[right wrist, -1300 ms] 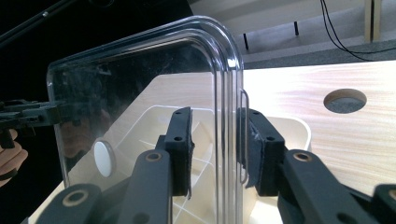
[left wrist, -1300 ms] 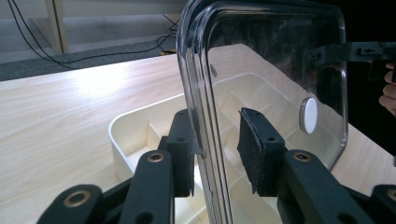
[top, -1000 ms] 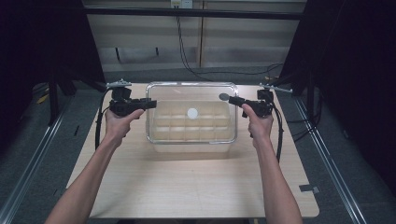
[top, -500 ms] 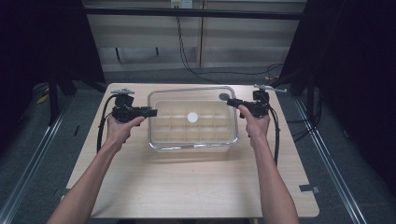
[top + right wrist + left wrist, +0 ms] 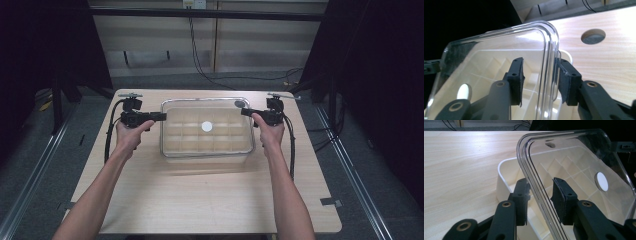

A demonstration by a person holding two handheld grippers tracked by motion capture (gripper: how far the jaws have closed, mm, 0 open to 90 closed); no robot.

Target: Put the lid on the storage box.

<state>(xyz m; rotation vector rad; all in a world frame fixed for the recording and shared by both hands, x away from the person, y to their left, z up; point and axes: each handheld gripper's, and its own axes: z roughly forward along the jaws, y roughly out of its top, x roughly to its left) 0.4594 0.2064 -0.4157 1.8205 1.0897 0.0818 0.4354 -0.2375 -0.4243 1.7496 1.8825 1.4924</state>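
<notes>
1. A cream box (image 5: 207, 142) split into small square compartments sits at the middle of the far half of the table (image 5: 200, 200); the compartments look empty.
2. A clear lid (image 5: 207, 106) lies over the box, with a white round disc (image 5: 207, 126) at its centre.
3. The left gripper (image 5: 540, 200) straddles the lid's left rim. Its jaws have just been closing, but a gap shows between each pad and the plastic, so it is not clamped.
4. The right gripper (image 5: 539, 81) straddles the right rim. Its jaws have just been opening and the pads stand clear of the lid.
5. The table is pale wood with a round hole (image 5: 593, 36) near its far right corner.
6. Around it are a grey floor, dark curtains and black cables (image 5: 200, 55) running down the back wall.
</notes>
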